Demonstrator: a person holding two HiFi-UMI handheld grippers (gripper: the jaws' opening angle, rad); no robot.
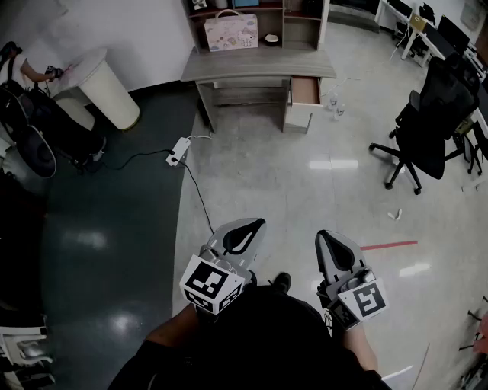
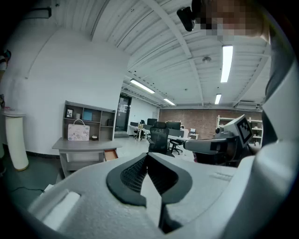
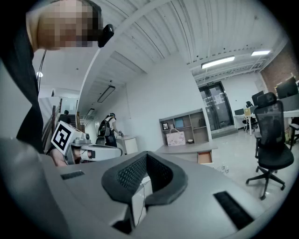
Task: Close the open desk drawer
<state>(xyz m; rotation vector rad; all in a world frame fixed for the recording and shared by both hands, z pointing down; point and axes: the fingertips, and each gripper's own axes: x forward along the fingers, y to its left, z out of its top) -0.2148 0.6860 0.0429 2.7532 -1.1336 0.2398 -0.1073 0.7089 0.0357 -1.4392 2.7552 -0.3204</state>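
So the drawer (image 1: 305,90) is hanging open on the right side of the desk (image 1: 259,65), way over by the far wall at the top of the head view. Neither claw is anywhere near it; both are held low, close to the person's body.

Left gripper (image 1: 242,232): jaws together at the tips, nothing btw them. Right gripper (image 1: 333,247): same deal, tips meeting, empty. It sits near the left one w/ a strip of floor btw them.

Other stuff:
- The desk has a shelf unit (image 1: 255,11) on top and a pale bag (image 1: 230,32) on the surface, up-left of the drawer.
- A black chair (image 1: 431,122) is off to the right, well apart from the desk.
- A white power strip (image 1: 178,151) lies on the floor front-left of the desk, w/ its cable (image 1: 200,198) running toward the person.
- Another person (image 3: 110,126) stands by a white round table (image 1: 103,87) at far left.
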